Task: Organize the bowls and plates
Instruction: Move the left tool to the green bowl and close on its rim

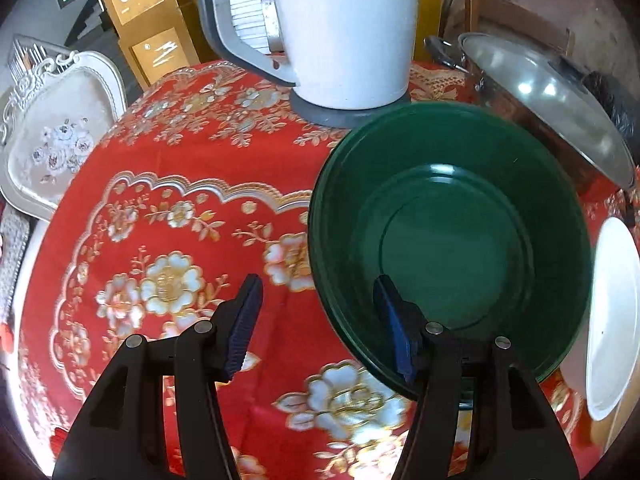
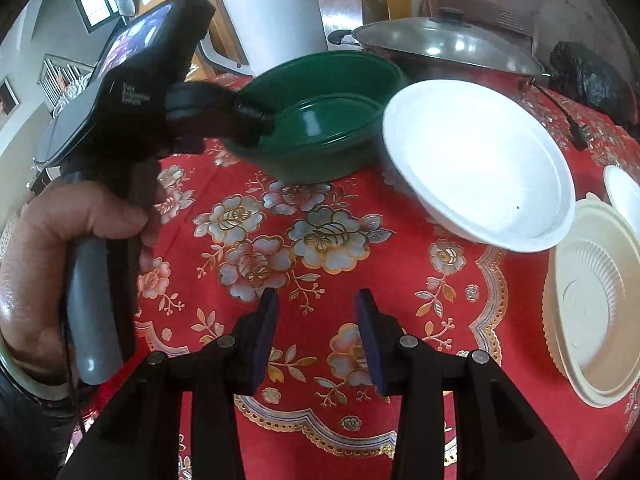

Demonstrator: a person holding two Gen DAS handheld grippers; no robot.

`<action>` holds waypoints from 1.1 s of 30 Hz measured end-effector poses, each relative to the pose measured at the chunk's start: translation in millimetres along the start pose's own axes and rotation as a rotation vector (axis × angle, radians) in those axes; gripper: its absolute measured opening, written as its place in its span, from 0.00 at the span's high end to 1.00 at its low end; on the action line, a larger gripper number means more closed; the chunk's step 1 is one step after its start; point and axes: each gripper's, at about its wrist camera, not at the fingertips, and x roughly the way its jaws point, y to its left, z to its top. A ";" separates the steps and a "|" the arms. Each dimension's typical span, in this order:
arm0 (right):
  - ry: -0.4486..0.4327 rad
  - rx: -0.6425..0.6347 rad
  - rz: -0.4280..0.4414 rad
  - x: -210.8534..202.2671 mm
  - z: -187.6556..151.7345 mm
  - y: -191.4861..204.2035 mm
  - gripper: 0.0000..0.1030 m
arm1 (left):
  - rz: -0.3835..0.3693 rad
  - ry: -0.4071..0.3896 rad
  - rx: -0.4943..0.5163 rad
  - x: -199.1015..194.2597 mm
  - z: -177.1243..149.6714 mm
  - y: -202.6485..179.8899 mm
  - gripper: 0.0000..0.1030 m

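On the red floral tablecloth [image 1: 192,184], your left gripper [image 1: 320,320] straddles the near rim of the green bowl [image 1: 452,216]: one blue pad sits inside the bowl, the other outside over the cloth, jaws apart and not pressing on the rim. Seen from your right wrist, a second green bowl [image 2: 332,120] nests inside the larger one, and your left hand [image 2: 60,248] wraps the gripper's grey handle at the table's left side. Your right gripper [image 2: 316,336] hangs above bare cloth near the front edge, its pads parted with nothing between them. A white plate [image 2: 480,160] lies tilted just right of the green bowls, close against them. Cream ribbed bowls [image 2: 592,312] sit stacked at the right edge. Toward the far edge stand a white kettle [image 1: 344,32] on its grey base and a lidded steel pot [image 2: 444,48].
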 end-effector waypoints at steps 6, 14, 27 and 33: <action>0.011 -0.013 0.010 3.6 6.4 4.4 0.62 | 0.044 0.005 0.065 -1.4 -5.8 22.9 0.44; 0.018 -0.016 0.045 12.1 24.7 17.3 0.61 | 0.056 0.036 0.137 -5.2 -20.9 65.6 0.44; 0.073 0.074 0.009 41.7 42.3 -11.3 0.61 | 0.045 0.048 0.165 -6.4 -36.9 99.0 0.44; 0.075 0.148 0.020 52.9 59.6 -26.3 0.61 | -0.011 0.039 0.125 -8.9 -34.4 104.9 0.44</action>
